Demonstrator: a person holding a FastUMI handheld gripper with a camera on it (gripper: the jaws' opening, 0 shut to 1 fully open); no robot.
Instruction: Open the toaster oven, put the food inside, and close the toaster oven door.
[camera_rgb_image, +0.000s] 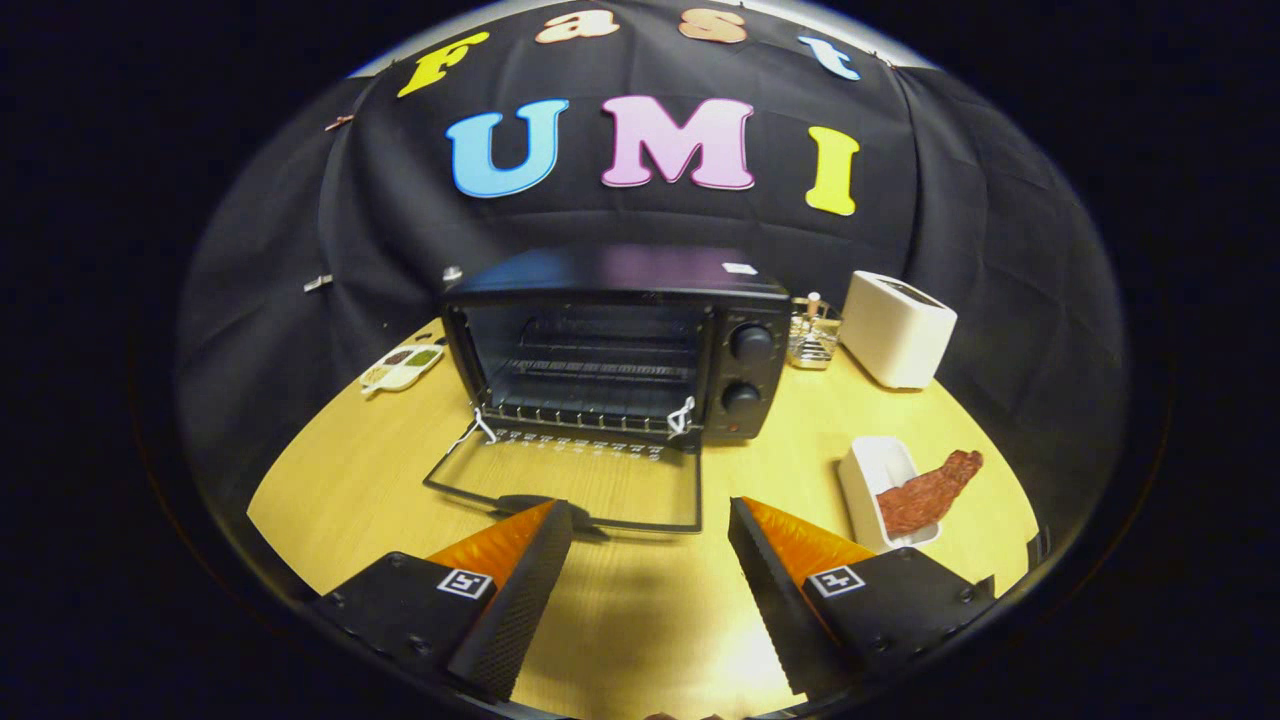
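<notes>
Oven door down, food off to the right
Jaws wide apart and empty; the meat strip (930, 490) lies right of them, long axis slanting toward the toaster oven (620, 340).

1. The toaster oven (620, 345) stands on the tabletop (640, 620), its door (570, 485) lying open flat just ahead of the spread, empty tongs (650, 530).
2. Left of it lies a divided tray (402, 366).
3. Right of it stand a small rack (812, 335), then a toaster (897, 328).
4. Nearer on the right, the food (928, 493) lies across a dish (872, 480).

Glossy black toaster oven (620, 340) – matt wood-grain table (640, 600)
</notes>
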